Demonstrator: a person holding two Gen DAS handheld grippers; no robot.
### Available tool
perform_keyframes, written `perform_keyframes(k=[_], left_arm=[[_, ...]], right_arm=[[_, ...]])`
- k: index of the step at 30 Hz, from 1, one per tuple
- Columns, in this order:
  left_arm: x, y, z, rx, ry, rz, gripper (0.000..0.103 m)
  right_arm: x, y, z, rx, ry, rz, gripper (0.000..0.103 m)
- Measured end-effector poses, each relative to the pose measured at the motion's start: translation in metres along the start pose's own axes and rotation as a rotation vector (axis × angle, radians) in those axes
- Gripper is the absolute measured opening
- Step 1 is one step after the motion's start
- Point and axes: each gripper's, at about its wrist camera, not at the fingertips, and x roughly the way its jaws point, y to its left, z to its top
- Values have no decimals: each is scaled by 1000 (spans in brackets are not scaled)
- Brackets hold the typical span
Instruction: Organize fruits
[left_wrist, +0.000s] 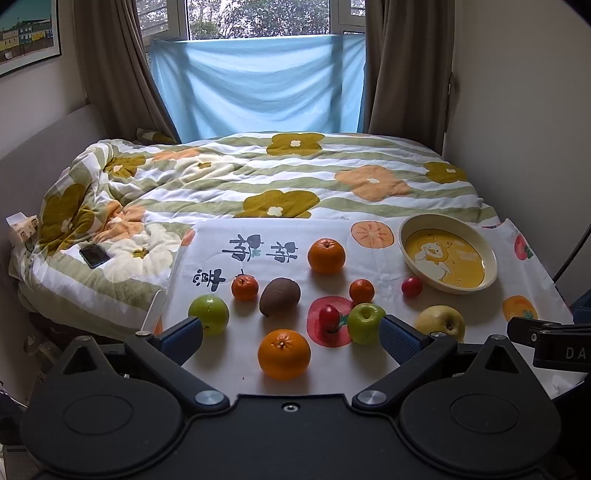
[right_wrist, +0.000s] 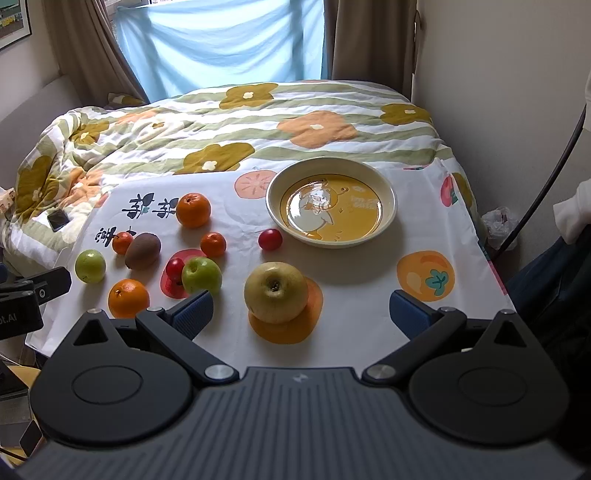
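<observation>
Nearest us, left gripper (left_wrist: 291, 334) fingers spread wide, empty, large orange (left_wrist: 283, 354) between them. Right gripper (right_wrist: 301, 308) likewise released, framing the yellow apple (right_wrist: 276, 291). Remaining fruits scattered on worktop (right_wrist: 354, 332); bowl (right_wrist: 331, 201) looks empty, glare obscures.

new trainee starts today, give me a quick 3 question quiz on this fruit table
1. True or false: the bowl already holds fruit.
2. Which fruit lies closest in front of the right gripper? A) kiwi B) yellow apple C) red tomato
3. Fill in: both the left gripper and the right one are ____, holding nothing.

Key
1. False. The bowl is empty; every fruit lies on the tablecloth.
2. B. The yellow apple sits just ahead, between the fingers' line; the kiwi and the red tomato lie farther off.
3. Open.
</observation>
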Motion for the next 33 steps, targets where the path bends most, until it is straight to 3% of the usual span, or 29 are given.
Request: perform_keyframes(k=[9,24,33], left_arm=[[4,2,0,-17,7,-2,103],[56,-1,-32,-42,85,86,103],[99,2,-56,-38,75,117,101]], right_arm=[[1,0,2,9,-8,25,103],[73,-13,0,-7,38,111,103],[125,-11,-21,-21,37,157,103]])
